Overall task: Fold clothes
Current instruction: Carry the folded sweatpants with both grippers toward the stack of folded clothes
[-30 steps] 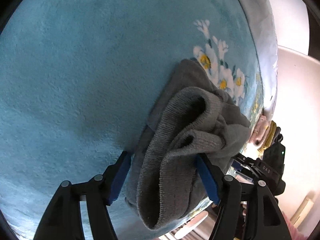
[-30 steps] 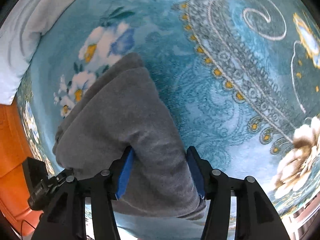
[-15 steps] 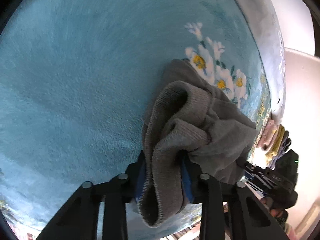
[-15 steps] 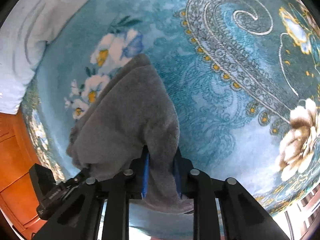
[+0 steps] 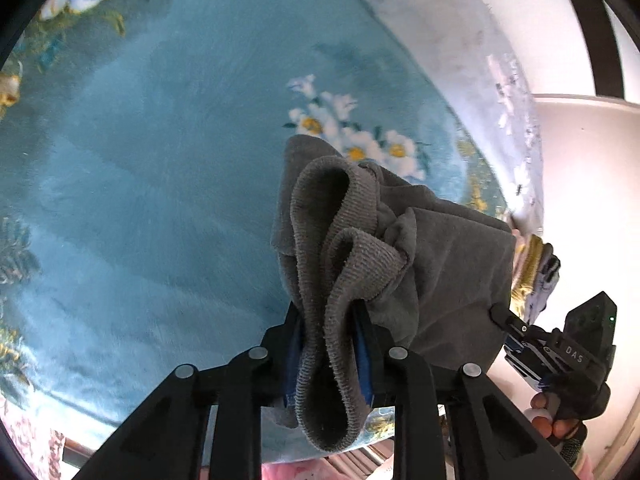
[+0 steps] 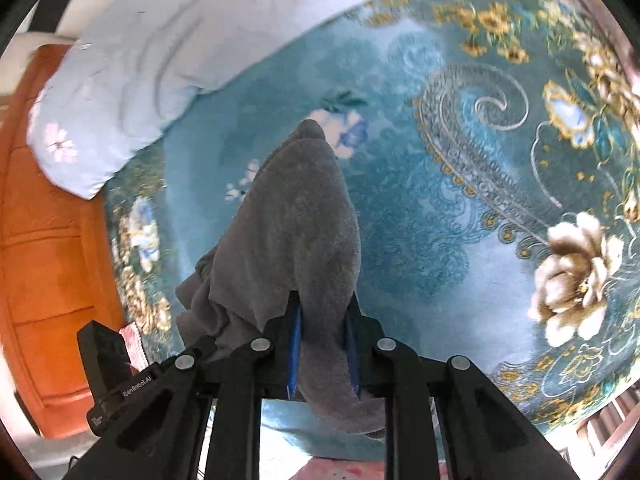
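— Teal floral blanket is lying underneath; where is the garment hanging?
— Above it: the grey garment is stretching between both tools. The left gripper is pinching its ribbed cuff; the right gripper is clamping a plain fold. A pale pillow is resting beyond.

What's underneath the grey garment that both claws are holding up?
Under the grey garment lies the teal floral blanket, with white and blue flowers showing past the cloth's far end. Whatever sits directly beneath the bunched fabric is covered in both wrist views.
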Tool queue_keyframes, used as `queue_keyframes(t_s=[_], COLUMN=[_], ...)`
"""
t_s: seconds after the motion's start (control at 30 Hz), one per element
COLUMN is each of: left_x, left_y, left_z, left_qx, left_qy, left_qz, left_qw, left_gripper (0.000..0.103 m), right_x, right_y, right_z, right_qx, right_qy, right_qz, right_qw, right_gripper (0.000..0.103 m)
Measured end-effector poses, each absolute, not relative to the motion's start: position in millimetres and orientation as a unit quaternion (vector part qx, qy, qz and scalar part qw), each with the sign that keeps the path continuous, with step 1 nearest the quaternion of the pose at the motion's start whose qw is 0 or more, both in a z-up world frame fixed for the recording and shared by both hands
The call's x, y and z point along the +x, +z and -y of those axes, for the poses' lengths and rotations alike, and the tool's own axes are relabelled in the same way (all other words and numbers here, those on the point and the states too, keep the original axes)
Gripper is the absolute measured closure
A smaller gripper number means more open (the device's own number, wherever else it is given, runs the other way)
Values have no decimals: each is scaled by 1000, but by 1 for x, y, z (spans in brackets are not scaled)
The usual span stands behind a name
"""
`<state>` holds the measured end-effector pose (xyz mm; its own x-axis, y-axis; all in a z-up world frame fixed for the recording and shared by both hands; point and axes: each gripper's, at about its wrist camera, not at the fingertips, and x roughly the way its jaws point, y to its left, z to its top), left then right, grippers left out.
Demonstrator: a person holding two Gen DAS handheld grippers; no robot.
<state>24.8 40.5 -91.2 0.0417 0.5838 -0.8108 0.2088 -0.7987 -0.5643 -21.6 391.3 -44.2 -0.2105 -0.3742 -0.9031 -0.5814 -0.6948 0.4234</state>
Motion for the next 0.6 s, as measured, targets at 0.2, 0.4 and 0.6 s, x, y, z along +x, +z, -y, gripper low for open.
queue_keyframes(t_s=[0.2,0.4,0.6], left_x=[47,89,142], left_y=[-36,24,71], left_z=[-67,-94,-149], left_qx=[-671,-621,-580], left_qy=[675,722,759], left_qz=[267,273,270], left_qw=[152,136,123], left_gripper=[78,78,78], right_x=[12,45,91], right_y=[-1,44,82], right_z=[-403,-435,-484], right_qx=[-592,-555,-526], right_qy=[707,744,770], right_qz=[-386,-370,-357], right_qw=[43,-15,-53], right_gripper=[84,84,84])
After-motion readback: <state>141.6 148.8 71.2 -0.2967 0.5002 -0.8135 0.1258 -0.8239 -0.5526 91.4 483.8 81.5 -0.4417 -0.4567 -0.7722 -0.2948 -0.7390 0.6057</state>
